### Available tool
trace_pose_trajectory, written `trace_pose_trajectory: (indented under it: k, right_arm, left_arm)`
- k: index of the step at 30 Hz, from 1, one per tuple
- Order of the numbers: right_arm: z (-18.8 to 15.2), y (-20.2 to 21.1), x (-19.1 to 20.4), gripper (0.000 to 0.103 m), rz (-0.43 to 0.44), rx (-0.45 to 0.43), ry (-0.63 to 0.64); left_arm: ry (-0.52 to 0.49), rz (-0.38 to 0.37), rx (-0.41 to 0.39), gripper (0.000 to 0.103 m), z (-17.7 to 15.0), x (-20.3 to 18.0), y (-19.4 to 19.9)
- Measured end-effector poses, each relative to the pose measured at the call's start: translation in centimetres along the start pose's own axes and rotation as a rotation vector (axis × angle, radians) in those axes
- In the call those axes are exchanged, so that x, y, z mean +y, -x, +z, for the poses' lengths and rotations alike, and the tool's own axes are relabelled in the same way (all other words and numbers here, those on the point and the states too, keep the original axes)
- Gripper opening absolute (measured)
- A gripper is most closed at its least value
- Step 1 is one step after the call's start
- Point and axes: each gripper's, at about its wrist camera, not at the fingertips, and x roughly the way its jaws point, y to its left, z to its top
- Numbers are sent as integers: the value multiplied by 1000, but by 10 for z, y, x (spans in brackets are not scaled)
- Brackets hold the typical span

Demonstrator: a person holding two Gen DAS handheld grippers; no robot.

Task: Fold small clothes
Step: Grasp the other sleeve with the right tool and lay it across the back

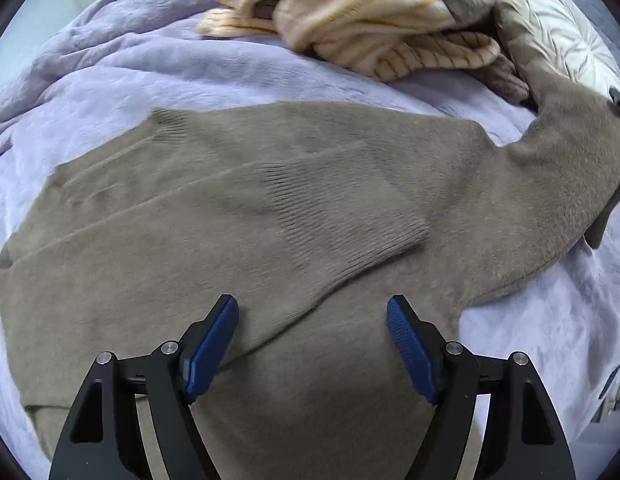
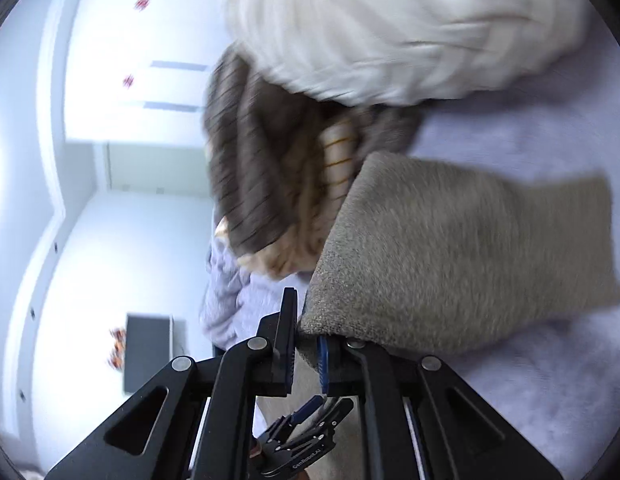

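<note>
A taupe knit sweater (image 1: 237,216) lies spread on the lilac blanket (image 1: 109,80), one sleeve folded across its body with the ribbed cuff (image 1: 350,220) near the middle. My left gripper (image 1: 312,320) is open and empty just above the sweater's near part. My right gripper (image 2: 307,332) is shut on the sweater's other sleeve (image 2: 450,260) and holds it lifted off the bed; that raised sleeve shows at the right of the left wrist view (image 1: 570,168).
A heap of cream striped and brown clothes (image 1: 350,12) lies at the far side of the bed, next to a pale pillow (image 1: 550,28). In the right wrist view the heap (image 2: 277,168), a white pillow (image 2: 390,28), white walls and a dark box (image 2: 145,352) show.
</note>
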Motion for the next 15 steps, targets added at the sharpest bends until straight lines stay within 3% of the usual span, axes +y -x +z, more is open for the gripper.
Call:
trace_pose_trajectory:
  k: [5,9,15]
  right_arm:
    - [-33,-53,76,10,-17,146,259]
    - [-94,-127,126,10,-93,332,500]
    - [-213,-240,126,10,-279,589,793]
  left_arm:
    - [111,72,-33,78,-30,67,29]
    - [247,138,-35,78,-61,117,45]
    - [392,228,-9,78,-97,191,48]
